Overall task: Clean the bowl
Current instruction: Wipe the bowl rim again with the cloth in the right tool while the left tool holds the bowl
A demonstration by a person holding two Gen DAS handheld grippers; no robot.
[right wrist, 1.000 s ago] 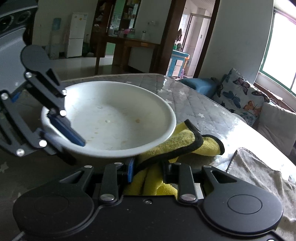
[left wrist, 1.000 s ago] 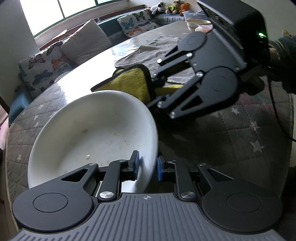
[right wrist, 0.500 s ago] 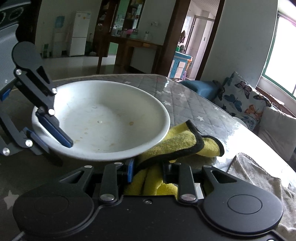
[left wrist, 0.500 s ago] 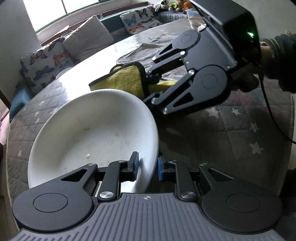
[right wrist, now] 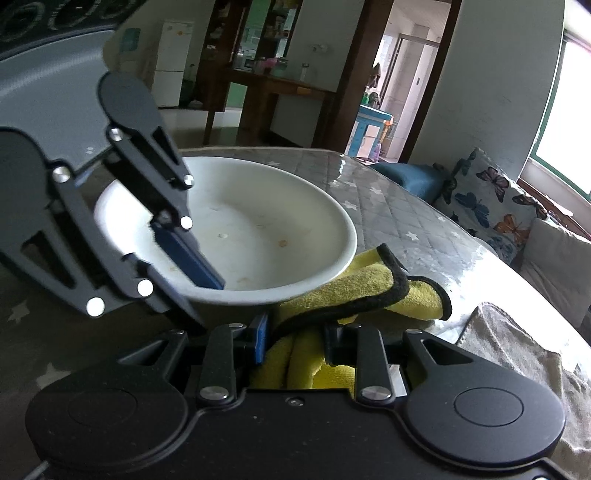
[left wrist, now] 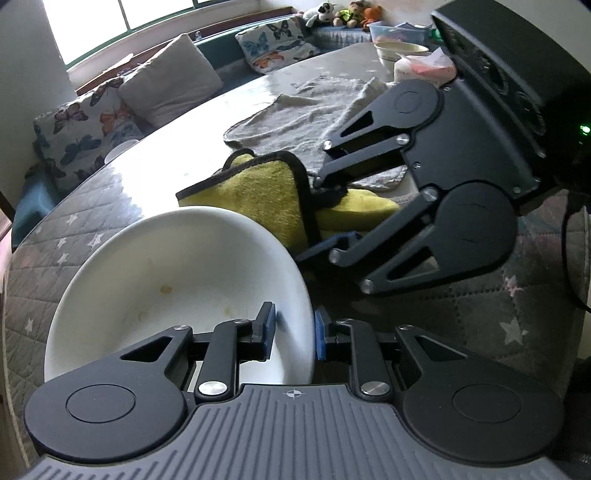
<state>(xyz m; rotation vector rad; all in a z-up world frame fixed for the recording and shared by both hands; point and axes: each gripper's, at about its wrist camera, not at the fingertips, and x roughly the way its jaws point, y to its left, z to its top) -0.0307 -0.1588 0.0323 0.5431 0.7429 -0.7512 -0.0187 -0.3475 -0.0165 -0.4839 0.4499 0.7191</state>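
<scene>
One white bowl (left wrist: 177, 280) sits tilted above the quilted table (left wrist: 517, 317), holding only a few small brownish food specks and smears on its glossy inside. The left gripper (left wrist: 293, 334) pinches its near rim, one blue pad inside and one outside. The right gripper (right wrist: 295, 338) is clamped on one yellow, black-edged cloth (right wrist: 369, 291) just beside the bowl; one grey towel (left wrist: 325, 110) lies behind.

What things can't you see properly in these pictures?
- Bowl underside: hidden by its own wall, both views.
- Yellow cloth: its near end is hidden behind the right gripper, right wrist view.
- Toys on the far bench: too small, left wrist view.
</scene>
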